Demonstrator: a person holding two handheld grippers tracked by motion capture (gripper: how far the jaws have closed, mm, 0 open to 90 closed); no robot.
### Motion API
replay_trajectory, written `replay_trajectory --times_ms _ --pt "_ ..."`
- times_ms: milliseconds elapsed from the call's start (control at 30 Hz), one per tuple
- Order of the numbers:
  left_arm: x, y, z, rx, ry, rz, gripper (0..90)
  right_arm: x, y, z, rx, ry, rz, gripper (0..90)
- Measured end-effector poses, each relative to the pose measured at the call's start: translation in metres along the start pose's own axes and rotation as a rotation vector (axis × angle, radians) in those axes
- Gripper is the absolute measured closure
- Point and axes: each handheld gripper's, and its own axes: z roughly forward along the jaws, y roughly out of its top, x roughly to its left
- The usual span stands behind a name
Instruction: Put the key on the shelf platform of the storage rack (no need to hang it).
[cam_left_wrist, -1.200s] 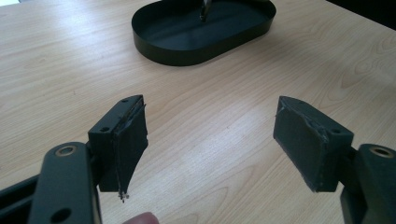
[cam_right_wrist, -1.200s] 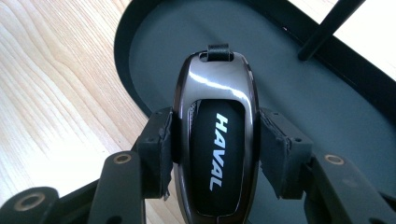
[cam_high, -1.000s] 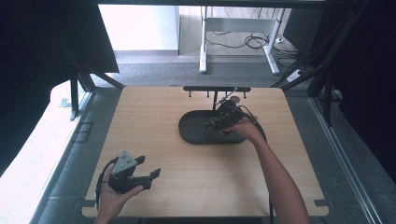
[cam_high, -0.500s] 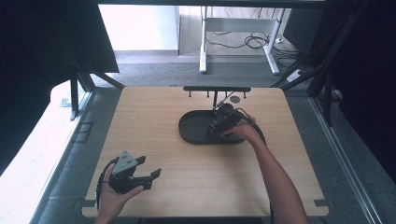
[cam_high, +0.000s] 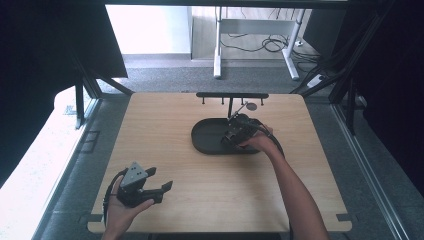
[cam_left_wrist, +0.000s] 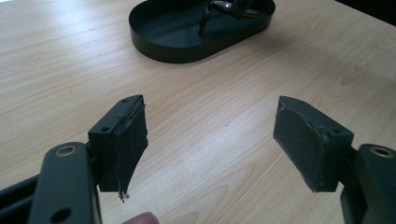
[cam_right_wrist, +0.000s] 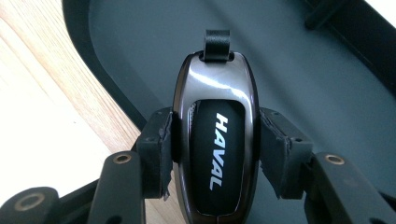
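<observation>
My right gripper is shut on a glossy dark key fob marked HAVAL, with a short black strap loop at its far end. The jaws press on the fob's two long sides. It is held over the floor of a black oval tray. In the high view the right gripper is at the right half of the tray, right of the table's middle. My left gripper is open near the front left of the table, holding nothing. The left gripper view shows its jaws wide apart over bare wood, with the tray beyond.
A black rack with small hooks stands behind the tray at the table's far edge. A small round disc hangs by it. The wooden tabletop lies bare to the left of the tray and in front of it.
My right gripper has shifted slightly toward me and down over the tray with the fob in it. The left gripper has stayed put.
</observation>
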Motion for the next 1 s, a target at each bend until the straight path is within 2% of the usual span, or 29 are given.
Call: replay_trajectory --times_ms 433,667,1000 --pt "0.000 0.000 0.001 0.009 -0.005 0.003 26.1 -0.002 -0.004 0.007 0.008 -0.015 -0.006 48.5" --pt "0.000 0.000 0.001 0.010 -0.005 0.004 26.1 -0.003 -0.006 0.012 0.040 -0.037 -0.004 48.3" --pt "0.000 -0.001 0.002 0.010 -0.006 0.003 26.1 -0.003 -0.010 0.018 0.055 -0.055 -0.011 47.2"
